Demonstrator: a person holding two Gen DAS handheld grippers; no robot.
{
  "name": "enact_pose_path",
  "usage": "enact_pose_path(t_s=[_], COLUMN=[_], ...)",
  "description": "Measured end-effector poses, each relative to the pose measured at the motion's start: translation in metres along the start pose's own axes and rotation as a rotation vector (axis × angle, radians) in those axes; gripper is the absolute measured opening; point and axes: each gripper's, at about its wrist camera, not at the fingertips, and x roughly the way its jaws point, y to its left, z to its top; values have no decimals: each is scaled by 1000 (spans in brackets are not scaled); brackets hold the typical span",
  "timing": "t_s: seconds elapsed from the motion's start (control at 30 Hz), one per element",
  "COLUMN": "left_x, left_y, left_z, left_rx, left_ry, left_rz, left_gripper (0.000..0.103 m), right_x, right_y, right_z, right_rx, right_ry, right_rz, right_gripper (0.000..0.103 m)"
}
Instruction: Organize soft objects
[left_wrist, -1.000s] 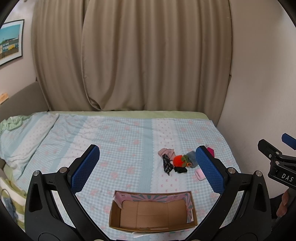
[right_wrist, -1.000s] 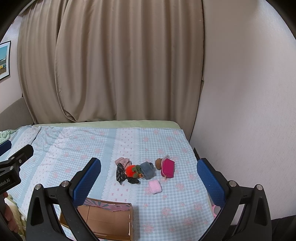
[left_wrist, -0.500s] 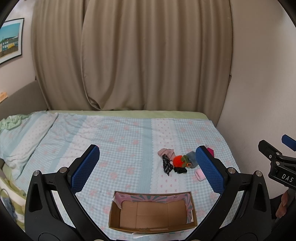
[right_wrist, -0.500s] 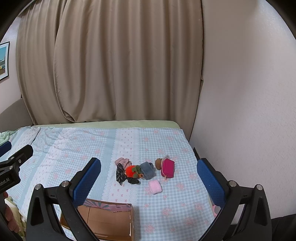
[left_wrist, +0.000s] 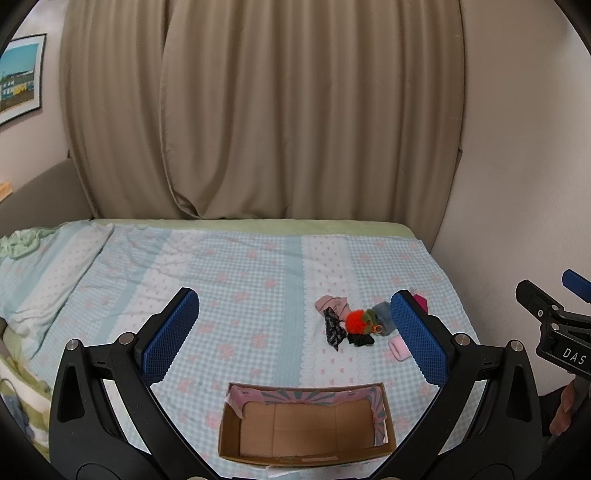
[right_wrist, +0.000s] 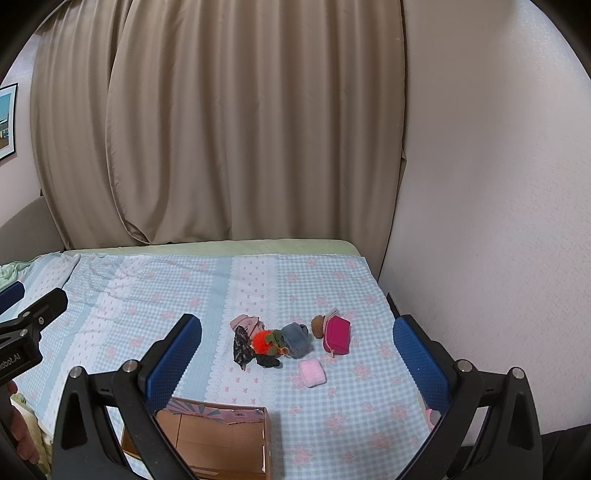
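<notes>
A cluster of soft things lies on the bed: an orange pompom (right_wrist: 263, 340), a grey-blue cloth (right_wrist: 296, 338), a magenta pouch (right_wrist: 336, 335), a brown plush ball (right_wrist: 317, 325), a pale pink pad (right_wrist: 312, 373), a pink cloth (right_wrist: 245, 323) and dark fabric pieces (right_wrist: 242, 344). The pompom (left_wrist: 355, 321) and pink pad (left_wrist: 398, 348) also show in the left wrist view. An empty cardboard box (left_wrist: 306, 424) sits near the front of the bed. My left gripper (left_wrist: 293, 339) is open and empty above the box. My right gripper (right_wrist: 297, 363) is open and empty, well short of the cluster.
The bed has a blue checked cover (left_wrist: 240, 280). Beige curtains (left_wrist: 295, 110) hang behind it and a white wall (right_wrist: 498, 221) runs along its right side. A rumpled pillow and bedding (left_wrist: 33, 280) lie at the left. The box corner shows in the right wrist view (right_wrist: 221, 439).
Almost nothing has changed. Both grippers hold nearly still, with only a very slight drift of the views.
</notes>
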Motion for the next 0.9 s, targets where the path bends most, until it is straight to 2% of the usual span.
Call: enact_pose_path(t_s=[0.33, 0.53, 0.7, 0.9], left_x=[5, 15, 42, 95], left_y=[7, 12, 11, -6], left_z=[0, 5, 12, 12], left_rx=[-5, -1, 6, 12], left_ry=[2, 30, 84, 165], left_rz=[-8, -25, -76, -138], left_gripper=[103, 103, 103, 103], right_x=[0, 4, 23, 65], right_y=[1, 3, -1, -30], right_z=[0, 3, 8, 8], right_rx=[4, 19, 42, 95], right_ry=[0, 16, 52, 111], right_rz=[-2, -4, -4, -6], right_gripper=[103, 103, 103, 103])
